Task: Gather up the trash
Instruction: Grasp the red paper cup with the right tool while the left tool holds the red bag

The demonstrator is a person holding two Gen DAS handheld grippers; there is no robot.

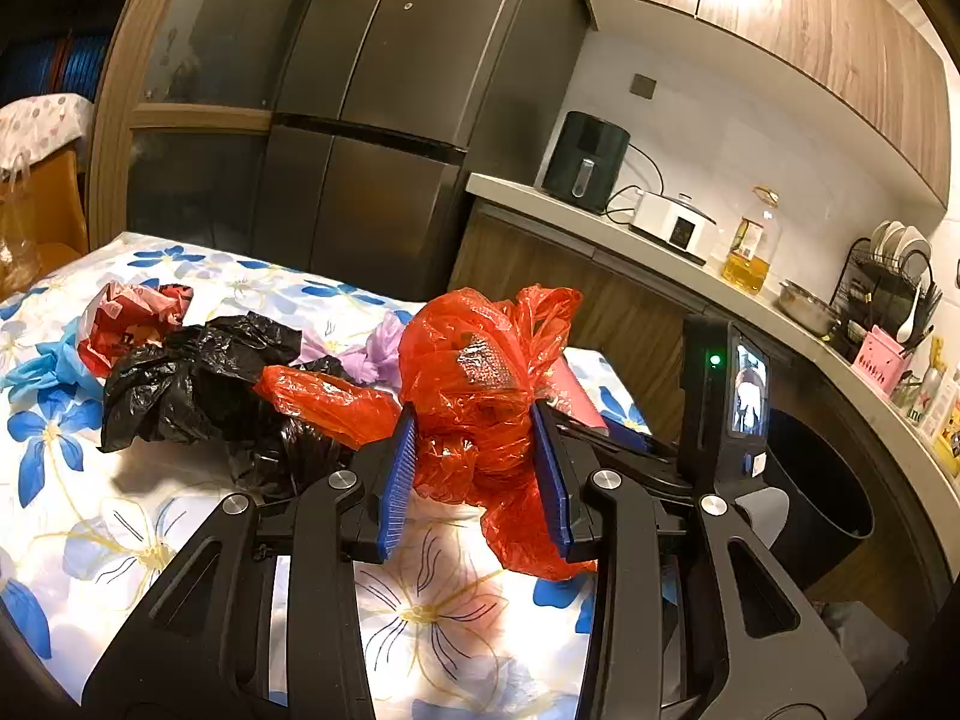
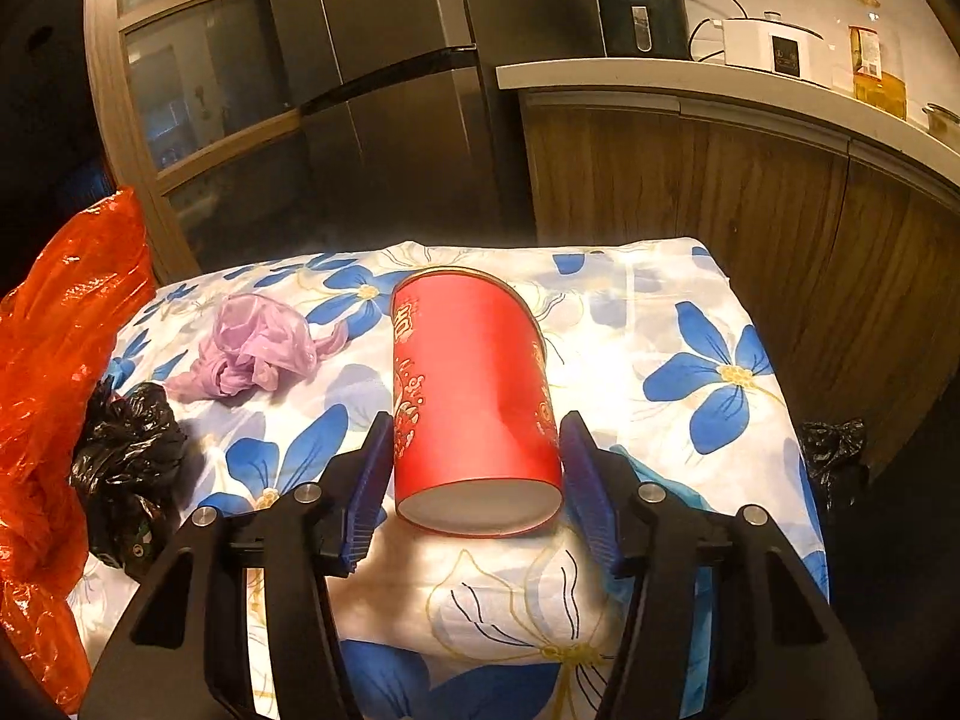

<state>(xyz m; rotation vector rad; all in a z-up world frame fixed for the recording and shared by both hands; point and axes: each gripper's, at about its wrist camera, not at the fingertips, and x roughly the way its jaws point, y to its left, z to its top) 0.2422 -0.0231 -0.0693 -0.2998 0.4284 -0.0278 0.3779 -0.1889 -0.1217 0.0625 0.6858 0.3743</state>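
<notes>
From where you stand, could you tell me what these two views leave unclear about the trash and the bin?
- Orange plastic bag, left wrist view: contents hidden by crumpled film.
- Black bin, left wrist view: inside too dark, partly behind the other gripper's body.
- Red canister, right wrist view: far end faces away; whether the fingers press it is unclear.
- Black bags, right wrist view: contents hidden.

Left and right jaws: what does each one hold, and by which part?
The left gripper clamps the orange plastic bag by its bunched middle. The right gripper straddles the lying red can near its base; contact unclear.
</notes>
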